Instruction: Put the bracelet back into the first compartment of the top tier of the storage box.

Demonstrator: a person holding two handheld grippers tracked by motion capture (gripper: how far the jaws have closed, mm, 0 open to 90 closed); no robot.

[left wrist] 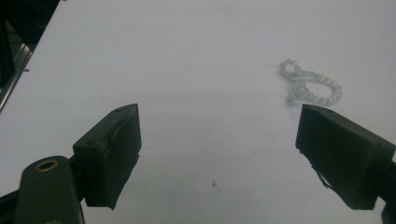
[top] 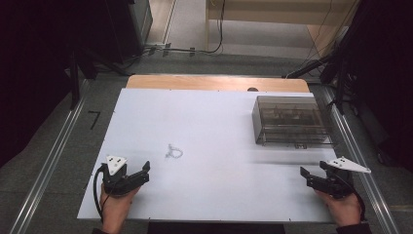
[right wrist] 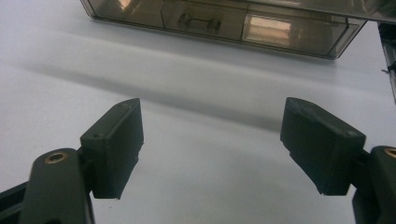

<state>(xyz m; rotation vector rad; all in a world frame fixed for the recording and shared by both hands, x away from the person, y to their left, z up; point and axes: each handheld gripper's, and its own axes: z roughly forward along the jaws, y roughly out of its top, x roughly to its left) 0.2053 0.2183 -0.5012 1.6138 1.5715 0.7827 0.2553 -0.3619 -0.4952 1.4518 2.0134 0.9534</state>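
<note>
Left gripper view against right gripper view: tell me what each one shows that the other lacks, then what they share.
Left gripper view alone: a pale bead bracelet lying looped on the sheet, just beyond the left gripper, whose jaws stand open with nothing between them. Right gripper view alone: a smoky clear plastic box, lid closed, ahead of the right gripper, also open with nothing between its jaws. Shared: the white table sheet beneath.
</note>
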